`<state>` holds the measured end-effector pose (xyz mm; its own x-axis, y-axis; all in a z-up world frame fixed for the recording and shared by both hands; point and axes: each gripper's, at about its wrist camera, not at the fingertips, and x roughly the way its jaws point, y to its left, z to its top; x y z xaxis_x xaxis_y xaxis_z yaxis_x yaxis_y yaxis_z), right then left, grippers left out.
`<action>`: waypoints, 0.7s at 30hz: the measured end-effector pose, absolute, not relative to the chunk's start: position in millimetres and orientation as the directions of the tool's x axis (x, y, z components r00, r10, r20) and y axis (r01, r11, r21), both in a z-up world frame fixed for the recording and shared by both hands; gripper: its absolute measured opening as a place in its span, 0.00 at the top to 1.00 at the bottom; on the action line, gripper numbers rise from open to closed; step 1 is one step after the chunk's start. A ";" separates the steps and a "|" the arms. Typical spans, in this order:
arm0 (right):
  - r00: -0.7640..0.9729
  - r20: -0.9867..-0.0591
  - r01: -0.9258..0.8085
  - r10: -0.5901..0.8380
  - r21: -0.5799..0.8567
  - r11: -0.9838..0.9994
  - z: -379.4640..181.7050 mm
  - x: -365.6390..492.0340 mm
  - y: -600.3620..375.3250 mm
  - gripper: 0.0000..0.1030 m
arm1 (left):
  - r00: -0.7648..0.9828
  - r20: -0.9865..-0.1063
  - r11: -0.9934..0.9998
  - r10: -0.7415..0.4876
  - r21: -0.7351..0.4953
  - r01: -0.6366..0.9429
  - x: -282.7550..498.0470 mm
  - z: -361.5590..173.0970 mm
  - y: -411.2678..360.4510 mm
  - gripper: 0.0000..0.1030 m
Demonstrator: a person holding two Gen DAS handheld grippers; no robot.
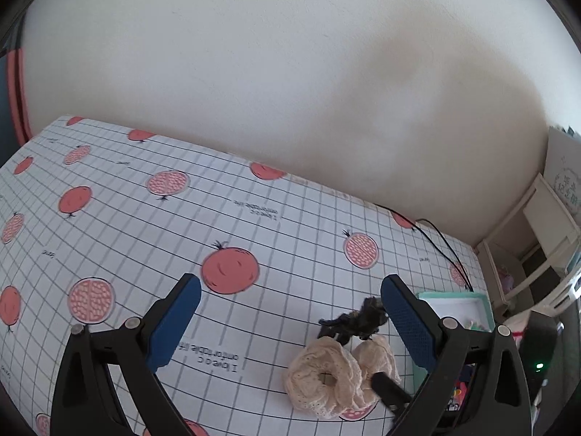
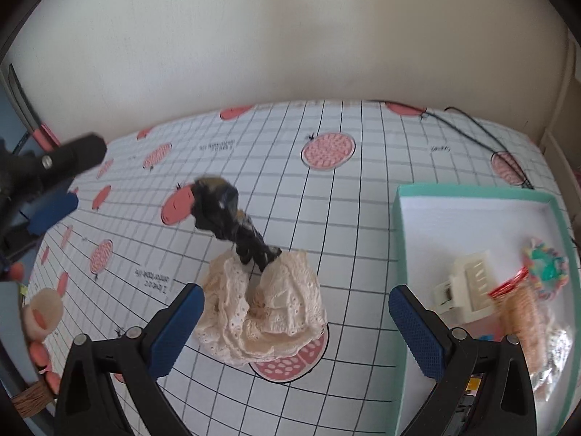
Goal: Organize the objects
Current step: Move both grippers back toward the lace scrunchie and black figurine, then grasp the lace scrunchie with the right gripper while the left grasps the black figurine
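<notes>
Here a cream lace scrunchie point(image 2: 263, 309) lies on the gridded tabletop point(image 2: 348, 225), with a dark hair tie point(image 2: 232, 221) touching its far side. The right gripper point(image 2: 296, 312) hangs over the scrunchie, released and holding nothing. To its right sits a teal-rimmed box point(image 2: 472, 190) containing a white claw clip point(image 2: 468, 289) and colourful hair ties point(image 2: 544, 265). The left gripper point(image 1: 290, 321), likewise spread and empty, hovers to the left. A black cable point(image 2: 486, 127) trails behind the box.
</notes>
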<state>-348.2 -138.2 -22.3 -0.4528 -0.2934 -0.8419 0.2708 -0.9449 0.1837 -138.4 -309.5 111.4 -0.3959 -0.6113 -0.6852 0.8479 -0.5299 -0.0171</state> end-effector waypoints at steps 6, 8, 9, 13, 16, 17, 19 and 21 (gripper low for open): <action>-0.415 -0.858 0.279 -0.301 0.195 -0.940 -39.6 -351.0 -139.6 0.00 | -0.418 -0.721 -0.596 -0.553 -0.009 0.803 -161.6 94.6 -302.4 0.04; -0.409 -0.861 0.285 -0.302 0.194 -0.939 -43.9 -350.8 -141.0 0.00 | -0.417 -0.735 -0.607 -0.534 -0.010 0.795 -167.2 86.8 -302.3 0.04; -0.403 -0.863 0.283 -0.305 0.200 -0.938 -46.1 -350.8 -141.0 0.00 | -0.411 -0.743 -0.610 -0.528 -0.005 0.792 -170.7 82.0 -302.1 0.04; -0.380 -0.863 0.269 -0.333 0.241 -0.932 -55.4 -354.2 -136.2 0.01 | -0.389 -0.747 -0.611 -0.539 0.029 0.791 -176.9 69.0 -301.6 0.04; -0.378 -0.859 0.273 -0.346 0.254 -0.928 -57.2 -355.2 -134.2 0.02 | -0.394 -0.751 -0.619 -0.531 0.026 0.785 -179.0 63.9 -303.0 0.04; -0.378 -0.857 0.274 -0.349 0.256 -0.927 -57.6 -355.4 -133.7 0.02 | -0.395 -0.753 -0.622 -0.527 0.024 0.783 -179.6 62.0 -303.2 0.04; -0.379 -0.857 0.279 -0.350 0.255 -0.926 -58.0 -355.6 -134.0 0.02 | -0.394 -0.754 -0.628 -0.525 0.031 0.778 -181.3 59.6 -302.4 0.05; -0.376 -0.856 0.284 -0.353 0.257 -0.924 -58.4 -355.4 -135.4 0.02 | -0.386 -0.759 -0.633 -0.525 0.045 0.773 -183.5 55.9 -301.6 0.05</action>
<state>-355.4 -135.4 -58.4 -0.3764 -0.3533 -0.8564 0.2835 -0.9240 0.2566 -183.5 -301.6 55.9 -0.3858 -0.5248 -0.7588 0.7731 -0.6327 0.0445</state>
